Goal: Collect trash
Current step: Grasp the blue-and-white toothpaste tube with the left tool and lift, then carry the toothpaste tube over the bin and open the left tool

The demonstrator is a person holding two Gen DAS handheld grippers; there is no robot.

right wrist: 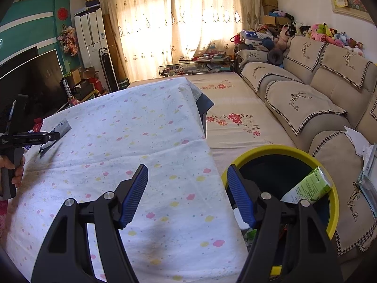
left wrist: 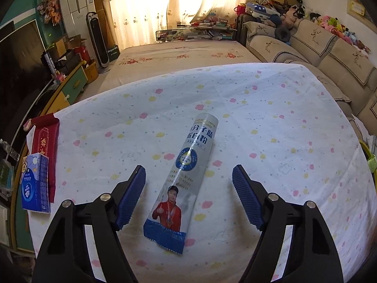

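In the left wrist view the left gripper, jaws wide, straddles the silver packet lying flat on the flowered tablecloth, long axis toward 1 o'clock, while the right wrist view shows the right gripper wide apart, holding nothing, the yellow-rimmed bin at 4 o'clock.

Sunlight glowed through cream embroidered curtains at the far wall. A beige sofa lined with plush toys ran along the right; a dark television stood against the teal wall beside a white cabinet.
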